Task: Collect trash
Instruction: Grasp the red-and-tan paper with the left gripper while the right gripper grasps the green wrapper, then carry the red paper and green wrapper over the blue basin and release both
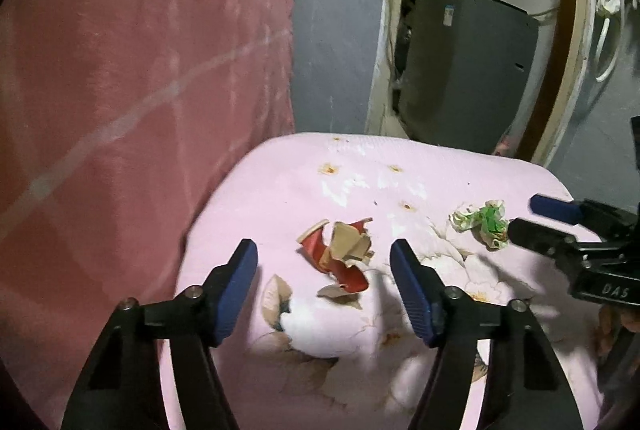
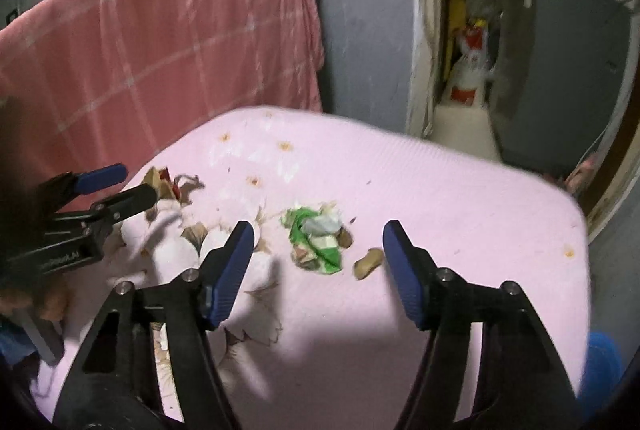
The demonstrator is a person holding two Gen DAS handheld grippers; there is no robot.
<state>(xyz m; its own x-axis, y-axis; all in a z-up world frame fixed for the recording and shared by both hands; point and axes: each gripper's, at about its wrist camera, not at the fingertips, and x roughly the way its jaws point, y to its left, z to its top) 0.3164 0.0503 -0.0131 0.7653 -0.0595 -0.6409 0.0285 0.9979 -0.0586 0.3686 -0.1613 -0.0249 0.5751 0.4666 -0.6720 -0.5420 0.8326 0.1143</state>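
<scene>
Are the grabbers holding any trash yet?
No. The left tool is open around the red wrapper, and the right tool around the green wrapper, neither touching.

So there's two bits of trash on the pink cover. First is a torn red paper cup, ripped open and flattened, tan inside showing, one loose shred just off its near edge. It sits between the left jaws, a bit ahead of the tips, not touched. Second is a crumpled green and white wrapper, balled up loosely, lying between the right jaws just past the tips, closer to the left one.
</scene>
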